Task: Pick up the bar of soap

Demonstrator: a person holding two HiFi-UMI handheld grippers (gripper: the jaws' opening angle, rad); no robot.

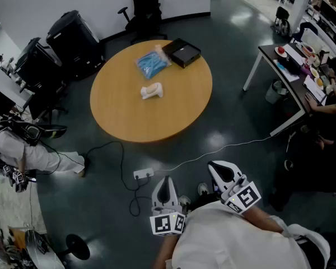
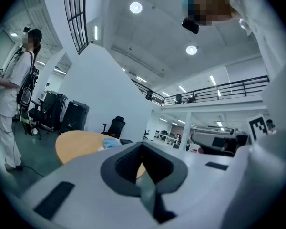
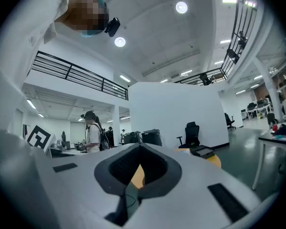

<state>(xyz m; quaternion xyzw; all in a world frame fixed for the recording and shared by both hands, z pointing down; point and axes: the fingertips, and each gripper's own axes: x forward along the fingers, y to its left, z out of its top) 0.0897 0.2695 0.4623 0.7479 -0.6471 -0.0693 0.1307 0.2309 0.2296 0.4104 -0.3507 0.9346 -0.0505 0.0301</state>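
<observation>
The bar of soap (image 1: 151, 91), a pale cream lump, lies near the middle of the round wooden table (image 1: 123, 114) in the head view. Both grippers are held close to the person's body at the bottom of that view, well short of the table and above the floor. The left gripper (image 1: 167, 182) points toward the table with its jaws together and nothing between them. The right gripper (image 1: 218, 168) is beside it, also shut and empty. The left gripper view looks past its shut jaws (image 2: 143, 146) to the table (image 2: 78, 142). The right gripper view shows shut jaws (image 3: 140, 148) too.
A blue packet (image 1: 153, 63) and a black box (image 1: 182, 52) lie at the table's far side. A power strip (image 1: 143, 174) with cables lies on the floor between me and the table. A person (image 1: 22, 150) stands at left, a desk (image 1: 291, 66) at right, and chairs (image 1: 144, 4) beyond.
</observation>
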